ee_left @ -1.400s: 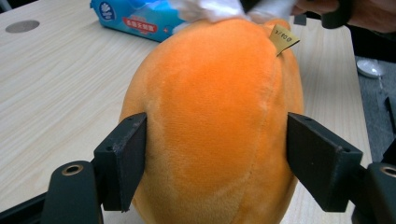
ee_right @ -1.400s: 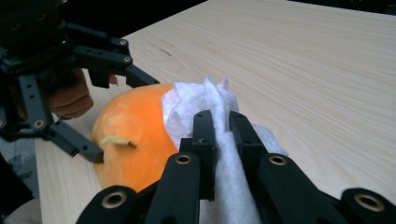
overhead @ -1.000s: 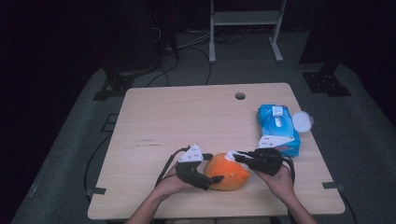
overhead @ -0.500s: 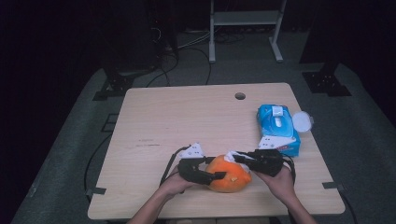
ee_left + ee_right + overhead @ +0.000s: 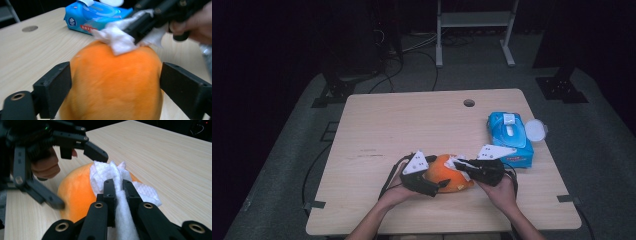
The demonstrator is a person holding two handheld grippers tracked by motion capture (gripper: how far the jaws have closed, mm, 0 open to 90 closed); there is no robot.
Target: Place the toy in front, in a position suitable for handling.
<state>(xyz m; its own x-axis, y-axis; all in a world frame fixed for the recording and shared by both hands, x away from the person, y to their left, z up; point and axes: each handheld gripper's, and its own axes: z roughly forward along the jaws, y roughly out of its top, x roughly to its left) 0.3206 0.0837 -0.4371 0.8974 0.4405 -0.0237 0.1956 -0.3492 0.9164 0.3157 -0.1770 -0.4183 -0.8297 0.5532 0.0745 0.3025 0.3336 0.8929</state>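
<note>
Orange fruit: on table near front edge, between the spread jaws of left gripper, just reopened, pads apart from it. Right gripper: jaws pinching white wipe against fruit's top. Blue wipes pack: just beside.

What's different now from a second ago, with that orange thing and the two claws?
The left gripper has just opened its jaws again, standing either side of the orange fruit rather than squeezing it. The right gripper stays clamped on the white wipe against the fruit. The blue wipes pack hasn't moved.
</note>
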